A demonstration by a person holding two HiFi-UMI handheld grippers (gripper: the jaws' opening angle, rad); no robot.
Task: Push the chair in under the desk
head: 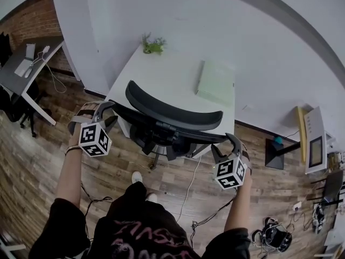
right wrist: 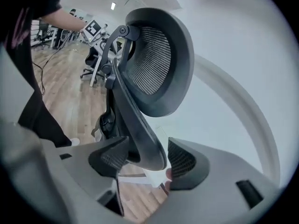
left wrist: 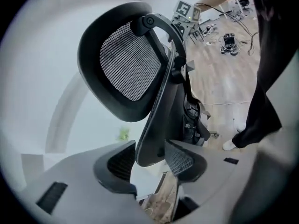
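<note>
Between the wide-spread fingers (left wrist: 182,160) of the left gripper (head: 108,112) runs the left edge of the chair (head: 172,115) back, with a gap showing beside one pad. The right gripper (head: 226,147) is just as wide, its fingers (right wrist: 182,161) straddling the right edge of the back without clamping it. Beyond both sets of fingers, the chair stands close against the near side of the white desk (head: 161,72). Farther past the fingers, at the desk's far edge, is a small green plant (head: 153,45); its pot is too small to make out. A pale green folder (head: 215,82) lies ahead of the right fingers. Each gripper's cube (head: 95,139) bears black-and-white square markers. The pink lettering (head: 145,236) on the person's dark shirt cannot be read.
</note>
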